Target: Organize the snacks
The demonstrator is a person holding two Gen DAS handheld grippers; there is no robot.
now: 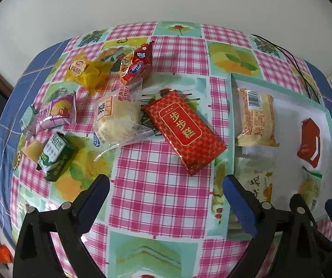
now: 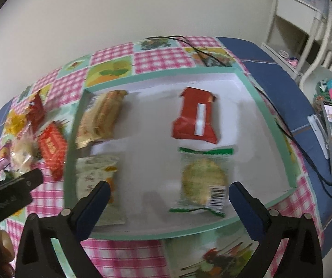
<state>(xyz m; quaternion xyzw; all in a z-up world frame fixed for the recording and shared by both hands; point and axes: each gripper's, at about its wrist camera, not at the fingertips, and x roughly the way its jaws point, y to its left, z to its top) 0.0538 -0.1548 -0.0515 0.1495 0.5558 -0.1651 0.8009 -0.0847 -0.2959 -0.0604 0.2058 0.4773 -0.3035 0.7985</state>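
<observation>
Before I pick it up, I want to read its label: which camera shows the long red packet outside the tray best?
The left wrist view: the red packet lies sharp, central and whole, gold label readable. The right wrist view shows it small, blurred, at the left edge beside the tray.

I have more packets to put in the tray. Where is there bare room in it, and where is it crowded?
In the tray, a bare white strip runs down the middle, between the beige packet and pale packet on one side and the red packet and green-edged cracker packet on the other. The far corner behind the red packet is free too. The loose pile on the tablecloth is crowded.
</observation>
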